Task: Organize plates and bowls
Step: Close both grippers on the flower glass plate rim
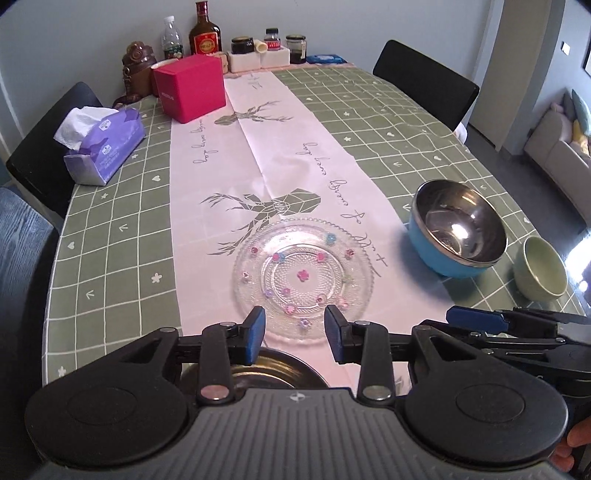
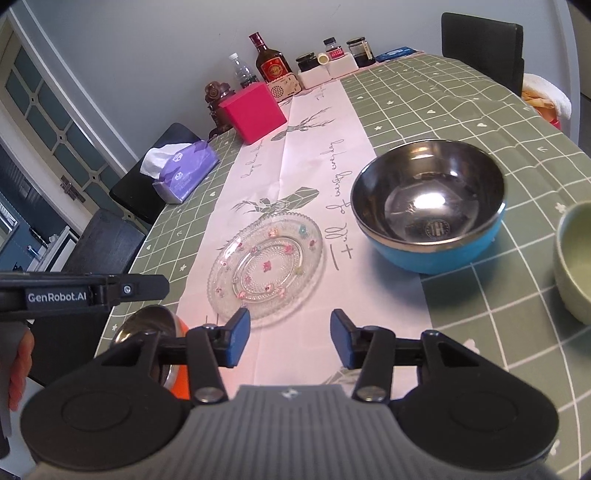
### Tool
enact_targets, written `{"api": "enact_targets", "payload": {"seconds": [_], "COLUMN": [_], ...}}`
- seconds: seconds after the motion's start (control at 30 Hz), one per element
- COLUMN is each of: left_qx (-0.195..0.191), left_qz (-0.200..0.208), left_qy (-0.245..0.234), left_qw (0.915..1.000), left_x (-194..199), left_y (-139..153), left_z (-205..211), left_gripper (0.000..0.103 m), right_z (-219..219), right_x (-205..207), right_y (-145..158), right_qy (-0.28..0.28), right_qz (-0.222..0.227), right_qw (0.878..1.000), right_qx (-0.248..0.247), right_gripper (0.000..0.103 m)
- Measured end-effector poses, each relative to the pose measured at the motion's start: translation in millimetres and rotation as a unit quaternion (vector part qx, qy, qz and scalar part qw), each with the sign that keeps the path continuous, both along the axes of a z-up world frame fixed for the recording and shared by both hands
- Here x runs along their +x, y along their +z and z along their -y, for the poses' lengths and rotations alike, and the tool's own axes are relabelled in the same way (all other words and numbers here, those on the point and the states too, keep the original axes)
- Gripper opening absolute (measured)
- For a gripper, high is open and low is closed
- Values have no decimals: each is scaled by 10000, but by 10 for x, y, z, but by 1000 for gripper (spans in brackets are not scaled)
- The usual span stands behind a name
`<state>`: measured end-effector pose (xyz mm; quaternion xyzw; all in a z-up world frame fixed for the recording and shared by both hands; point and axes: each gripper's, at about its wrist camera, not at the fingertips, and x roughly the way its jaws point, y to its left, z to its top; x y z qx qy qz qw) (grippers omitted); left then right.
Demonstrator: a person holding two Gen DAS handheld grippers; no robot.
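A clear glass plate (image 1: 302, 277) with small coloured flowers lies on the white table runner; it also shows in the right wrist view (image 2: 266, 267). A blue bowl with a steel inside (image 1: 458, 229) (image 2: 428, 206) stands to its right. A pale green bowl (image 1: 540, 272) (image 2: 574, 266) stands further right. An orange bowl with a steel inside (image 2: 159, 343) sits at the near left edge, partly hidden under my left gripper (image 1: 294, 336). My left gripper is open and empty, just before the glass plate. My right gripper (image 2: 290, 338) is open and empty, above the runner near the plate.
A pink box (image 1: 190, 86), a purple tissue pack (image 1: 105, 146), bottles and jars (image 1: 205, 35) stand at the far left and back of the table. Black chairs (image 1: 424, 79) stand around the green checked tablecloth (image 1: 110, 240). The right gripper shows in the left wrist view (image 1: 476, 319).
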<state>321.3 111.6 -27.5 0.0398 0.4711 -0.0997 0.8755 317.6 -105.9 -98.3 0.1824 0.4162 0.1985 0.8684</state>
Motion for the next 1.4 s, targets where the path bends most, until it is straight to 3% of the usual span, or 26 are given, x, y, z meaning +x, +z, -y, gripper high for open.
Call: {"api": "enact_targets", "payload": {"seconds": [0.13,0.33,0.43,0.57,0.93,1.03,1.07,1.1,1.27,1.4], "left_qx": [-103,178,108,80,-458,-579,-596,-613,-680,-615], "left_qz": [-161,-459,-593,-690,-902,-966,-977,-982,-912,-827], "left_qy": [-42,83,104,68,114,148,142,130,104,172], "left_qw": [9998,9988,9981,9976,9948,9935,9933,9932,9935,9945], "left_x": [208,506,631,739,989,1020,1020,1019,1004,996], "left_y": [-90,-323,-434,-541,-782,-854,-874,-885,-885,-876], "left_z": [-149,-307,-385,-424,-557,-571,-569,-568,-561,-518], "left_gripper": [43,44,53,56,60,59,57,51,29,27], "right_z": [-77,-196,-238,-276,-315,-335,-331,-331,-322,-292], "right_x": [158,354,451,565,773,789,796,802,803,797], "right_y": [-58,-159,-234,-327,-450,-463,-472,-480,-505,-515], "right_qy": [92,219,222,207,105,116,113,117,131,83], "right_qz": [-71,-119,-210,-282,-375,-339,-350,-366,-316,-342], "right_qw": [9999,9997,9995,9994,9992,9993,9993,9992,9994,9994], "right_qx": [-70,-82,-60,-77,38,42,68,93,54,61], "right_gripper": [51,55,56,62,61,53,46,38,24,11]}}
